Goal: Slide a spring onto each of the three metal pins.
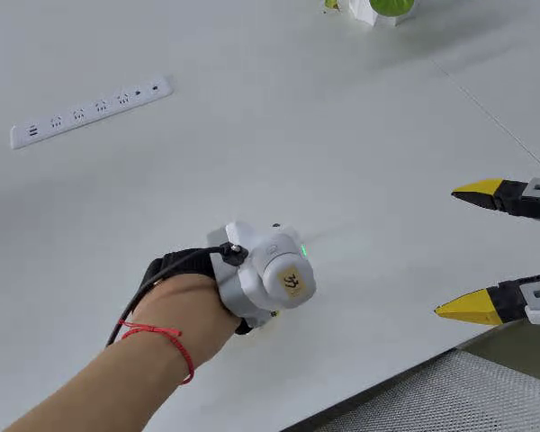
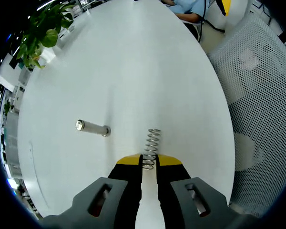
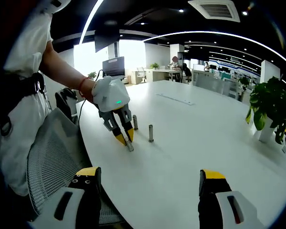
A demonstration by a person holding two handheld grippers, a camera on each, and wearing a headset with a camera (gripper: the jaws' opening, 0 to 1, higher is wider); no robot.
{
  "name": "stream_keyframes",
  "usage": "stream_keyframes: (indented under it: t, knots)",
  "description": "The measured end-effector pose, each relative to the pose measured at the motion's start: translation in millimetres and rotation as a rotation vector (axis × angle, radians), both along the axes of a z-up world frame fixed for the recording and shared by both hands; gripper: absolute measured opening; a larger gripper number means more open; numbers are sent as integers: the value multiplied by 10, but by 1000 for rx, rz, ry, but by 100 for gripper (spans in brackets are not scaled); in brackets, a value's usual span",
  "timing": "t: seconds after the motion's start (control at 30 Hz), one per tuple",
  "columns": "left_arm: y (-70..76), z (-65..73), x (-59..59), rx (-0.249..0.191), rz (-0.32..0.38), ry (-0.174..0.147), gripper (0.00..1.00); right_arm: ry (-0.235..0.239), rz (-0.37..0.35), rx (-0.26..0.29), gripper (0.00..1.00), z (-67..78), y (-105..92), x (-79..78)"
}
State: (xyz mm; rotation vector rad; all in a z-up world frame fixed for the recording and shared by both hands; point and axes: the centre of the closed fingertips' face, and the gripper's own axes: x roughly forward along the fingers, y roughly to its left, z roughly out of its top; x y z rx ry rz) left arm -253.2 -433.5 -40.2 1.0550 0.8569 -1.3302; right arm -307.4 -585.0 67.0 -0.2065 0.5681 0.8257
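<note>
Now, left gripper [image 2: 149,160] clenched on spring [image 2: 153,139] | pin [image 2: 92,127] nearby on white table [image 2: 133,62] | right gripper [image 3: 148,177] released, jaws spread wide.

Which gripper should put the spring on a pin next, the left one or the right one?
Left. The left gripper is shut on the spring, close beside a metal pin. The right gripper is open, holds nothing and sits farther back from that pin.

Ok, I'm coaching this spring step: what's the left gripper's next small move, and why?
Probably carry the spring sideways to the bare pin and line it up: the left gripper is shut on the spring's end, and that pin sits apart, nothing on it.
</note>
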Motion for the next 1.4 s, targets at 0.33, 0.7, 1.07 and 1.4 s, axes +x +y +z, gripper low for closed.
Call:
stream_keyframes:
  t: [0.33, 0.7, 1.07, 1.4]
  knots:
    - [14, 4, -77, -20, 26, 31, 7, -1, 9, 0, 83, 18, 63, -8]
    - [75, 17, -173, -61, 68, 73, 7, -1, 21, 2, 83, 27, 146, -14]
    - [57, 152, -238, -151, 126, 113, 7, -3, 38, 5, 83, 67, 228, -23]
    - [-50, 520, -242, -336, 216, 138, 7, -23, 91, 0, 80, 245, 383, 3]
